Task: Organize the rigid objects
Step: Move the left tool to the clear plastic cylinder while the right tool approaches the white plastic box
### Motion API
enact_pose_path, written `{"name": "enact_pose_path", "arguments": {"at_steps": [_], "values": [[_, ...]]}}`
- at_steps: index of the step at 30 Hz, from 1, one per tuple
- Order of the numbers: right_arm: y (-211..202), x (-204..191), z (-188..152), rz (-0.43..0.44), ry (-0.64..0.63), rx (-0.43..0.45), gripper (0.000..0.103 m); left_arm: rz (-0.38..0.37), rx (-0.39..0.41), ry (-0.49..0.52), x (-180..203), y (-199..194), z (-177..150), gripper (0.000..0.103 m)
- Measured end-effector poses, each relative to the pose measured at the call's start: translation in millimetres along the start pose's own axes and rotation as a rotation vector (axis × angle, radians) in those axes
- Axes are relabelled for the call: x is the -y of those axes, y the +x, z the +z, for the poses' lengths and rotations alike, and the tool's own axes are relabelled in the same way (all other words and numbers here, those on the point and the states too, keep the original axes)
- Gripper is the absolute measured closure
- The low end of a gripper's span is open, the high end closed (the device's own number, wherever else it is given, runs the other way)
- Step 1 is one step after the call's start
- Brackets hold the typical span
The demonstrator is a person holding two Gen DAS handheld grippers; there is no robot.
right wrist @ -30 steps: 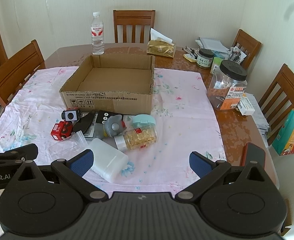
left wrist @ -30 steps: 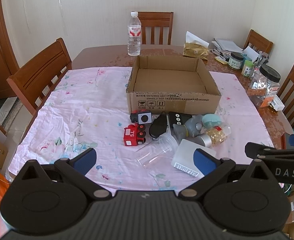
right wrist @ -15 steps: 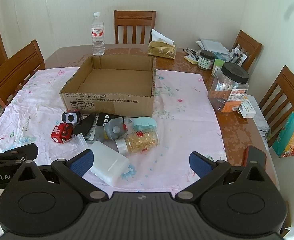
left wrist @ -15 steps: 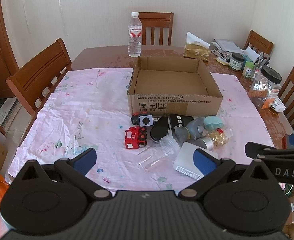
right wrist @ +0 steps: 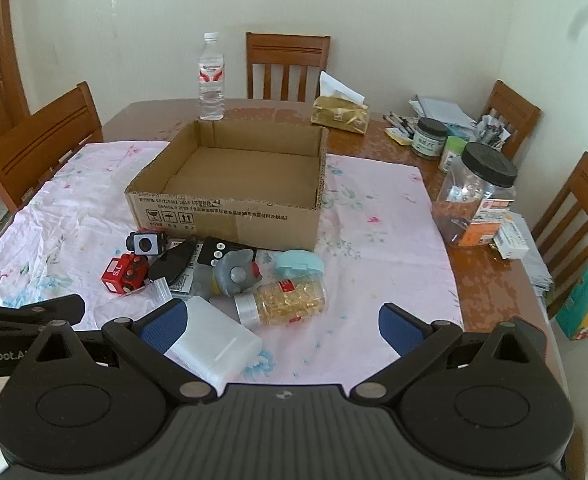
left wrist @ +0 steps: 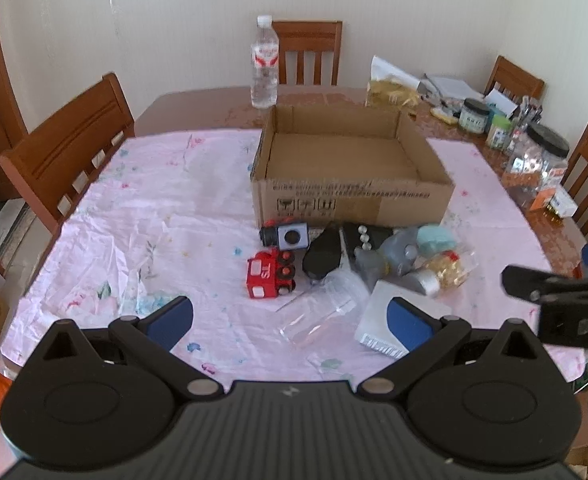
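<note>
An open, empty cardboard box [left wrist: 353,168] [right wrist: 234,184] sits mid-table on a pink floral cloth. In front of it lies a pile: red toy train [left wrist: 272,274] [right wrist: 125,273], black-and-grey toy cube [left wrist: 286,235] [right wrist: 146,242], black flat piece [left wrist: 322,255], grey toy [right wrist: 236,272], pill bottle of yellow capsules [right wrist: 284,300], teal lid [right wrist: 298,265], white plastic case [right wrist: 214,344] [left wrist: 397,316], clear plastic cup [left wrist: 325,312]. My left gripper [left wrist: 290,320] is open and empty, hovering near the table's front edge. My right gripper [right wrist: 282,326] is open and empty, just before the pill bottle.
A water bottle [left wrist: 265,68] stands behind the box. A black-lidded clear jar [right wrist: 475,200], small jars [right wrist: 427,142], a gold tissue pack [right wrist: 339,116] and papers crowd the right side. Wooden chairs [left wrist: 70,148] surround the table.
Both grippers have moved slightly forward and up toward the pile; the view shifted a little. Nothing was grasped and no object moved.
</note>
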State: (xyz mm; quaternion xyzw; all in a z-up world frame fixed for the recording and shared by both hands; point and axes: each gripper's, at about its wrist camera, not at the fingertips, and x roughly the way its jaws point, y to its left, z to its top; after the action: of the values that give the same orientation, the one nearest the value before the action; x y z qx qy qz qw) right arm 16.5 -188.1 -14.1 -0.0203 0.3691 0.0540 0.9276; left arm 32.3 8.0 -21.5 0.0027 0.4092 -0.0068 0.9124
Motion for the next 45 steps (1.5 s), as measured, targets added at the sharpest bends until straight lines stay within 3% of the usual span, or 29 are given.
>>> {"name": "enact_pose_path", "arguments": {"at_steps": [19, 38, 45], "values": [[46.1, 2.1, -16.6, 0.074, -0.04, -0.096, 0.0, -0.007, -0.155, -0.028, -20.1, 91.9, -31.3, 0.001], [86.5, -23.7, -2.2, 0.115, -0.094, -0.145, 0.0, 0.109, -0.201, -0.067, -58.3, 120.4, -20.6, 0.0], [111.1, -54.2, 11.1, 0.089, -0.162, -0.113, 0.0, 0.082, -0.202, -0.071, -67.8, 111.2, -27.0, 0.001]]}}
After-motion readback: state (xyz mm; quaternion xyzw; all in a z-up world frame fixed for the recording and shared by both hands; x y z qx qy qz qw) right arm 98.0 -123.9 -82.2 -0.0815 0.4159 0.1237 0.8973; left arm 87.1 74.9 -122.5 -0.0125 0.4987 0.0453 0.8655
